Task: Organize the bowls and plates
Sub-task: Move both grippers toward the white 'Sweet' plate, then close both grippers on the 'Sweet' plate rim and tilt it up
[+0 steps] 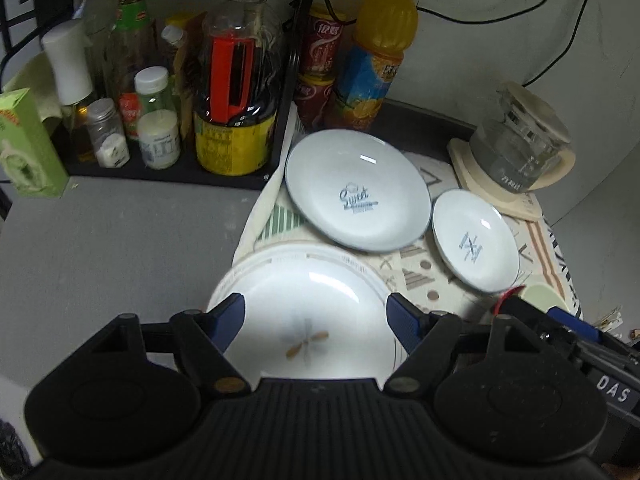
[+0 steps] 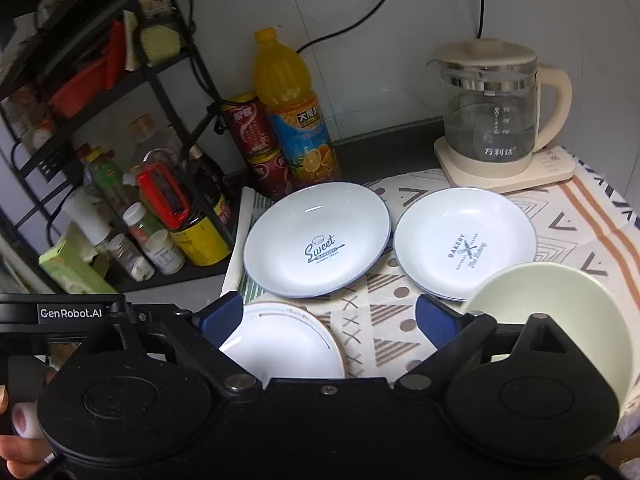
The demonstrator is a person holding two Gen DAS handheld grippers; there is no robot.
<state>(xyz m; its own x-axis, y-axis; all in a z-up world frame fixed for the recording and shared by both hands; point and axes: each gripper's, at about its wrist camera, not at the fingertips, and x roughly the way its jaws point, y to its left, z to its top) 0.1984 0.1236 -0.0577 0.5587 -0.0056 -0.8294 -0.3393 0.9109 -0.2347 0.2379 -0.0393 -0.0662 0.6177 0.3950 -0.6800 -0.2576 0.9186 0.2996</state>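
A white plate marked "Sweet" (image 1: 356, 188) (image 2: 316, 240) and a white plate marked "Bakery" (image 1: 474, 240) (image 2: 464, 240) lie on a patterned cloth (image 2: 384, 320). A white plate with a leaf motif (image 1: 304, 320) (image 2: 280, 344) lies nearest, on the cloth's left edge. A pale green bowl (image 2: 560, 312) (image 1: 540, 294) sits at the right. My left gripper (image 1: 316, 316) is open above the leaf plate. My right gripper (image 2: 328, 320) is open, above the cloth between the leaf plate and the bowl.
A black rack of bottles and jars (image 1: 160, 120) stands at the left. An orange juice bottle (image 2: 292, 120) and stacked red cans (image 2: 256, 148) stand behind the plates. A glass kettle (image 2: 492, 120) on its base is at the back right. Grey counter (image 1: 120, 240) lies left.
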